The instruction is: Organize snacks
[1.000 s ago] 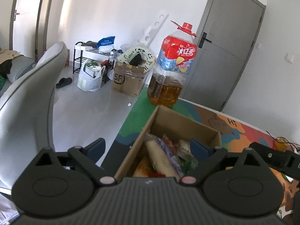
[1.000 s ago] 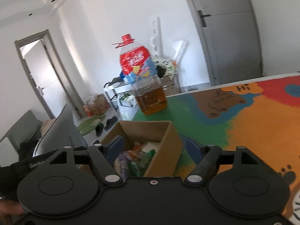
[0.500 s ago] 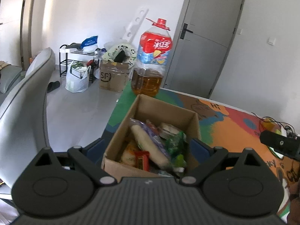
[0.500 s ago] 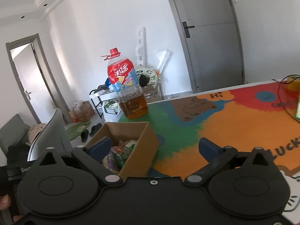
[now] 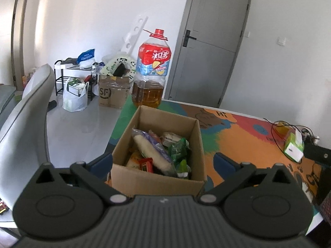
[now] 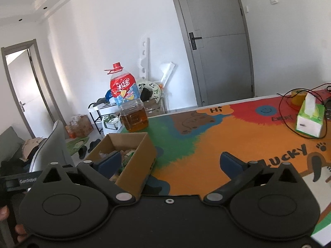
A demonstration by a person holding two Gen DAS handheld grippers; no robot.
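An open cardboard box stands on the colourful mat near the table's left edge. It holds several snack packs, among them a long pale roll, green packets and a red one. My left gripper is open, its fingers wide on either side of the box's near end, a little above and behind it. In the right wrist view the box is at lower left. My right gripper is open and empty, its left finger over the box's near corner, its right finger over the mat.
A large oil bottle stands just behind the box. A tissue box with black cables lies at the table's far right. A grey chair stands left of the table. Boxes, bags and a shoe rack sit on the floor behind.
Both grippers have pulled back and risen from the box, so the whole box and more table show. The right gripper has swung to the right. Both stay open.
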